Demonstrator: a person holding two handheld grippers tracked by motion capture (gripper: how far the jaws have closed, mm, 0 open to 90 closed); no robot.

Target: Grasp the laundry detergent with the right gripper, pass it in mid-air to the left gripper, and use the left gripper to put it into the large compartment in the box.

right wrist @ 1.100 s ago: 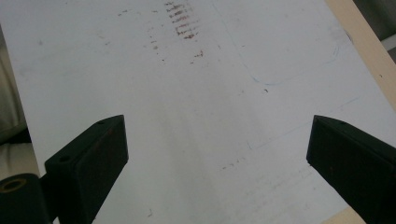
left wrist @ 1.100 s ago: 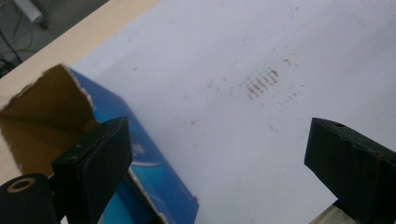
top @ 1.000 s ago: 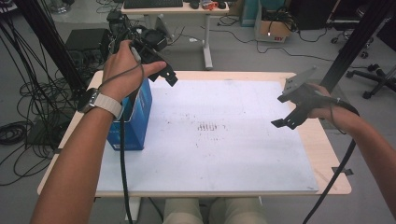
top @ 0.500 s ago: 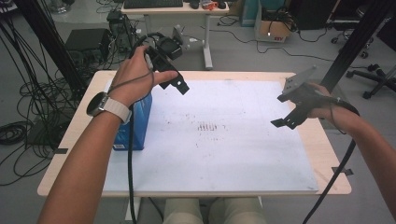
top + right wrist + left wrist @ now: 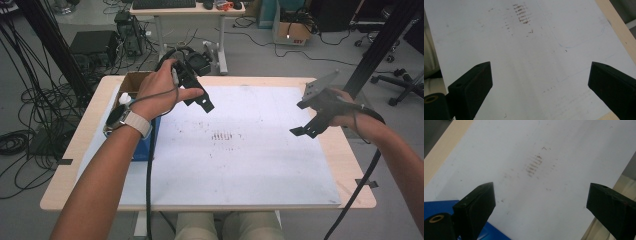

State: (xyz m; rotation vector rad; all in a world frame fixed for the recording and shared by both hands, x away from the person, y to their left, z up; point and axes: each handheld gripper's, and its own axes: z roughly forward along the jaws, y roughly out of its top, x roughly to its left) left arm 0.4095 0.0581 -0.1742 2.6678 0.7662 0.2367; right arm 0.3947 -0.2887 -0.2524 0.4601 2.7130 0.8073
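Blue box (image 5: 145, 140) upright, long axis vertical, by L gripper (image 5: 200, 100), jaws apart

A white sheet (image 5: 240, 150) marked with brown smudges (image 5: 222, 136) is spread over the wooden bench (image 5: 350, 165). Behind it, a second desk (image 5: 190, 9) carrying a keyboard (image 5: 164, 3) is seen, with cables (image 5: 30, 100) strewn on the floor.

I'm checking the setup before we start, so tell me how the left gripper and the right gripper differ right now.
The left gripper hangs over the white sheet's far left part, just right of the blue box; the right gripper hangs near the sheet's right edge. The left gripper points right and toward the person, while the right gripper points left, toward the sheet's middle. The right gripper carries a grey plate on top. Both are open, empty and off the sheet.
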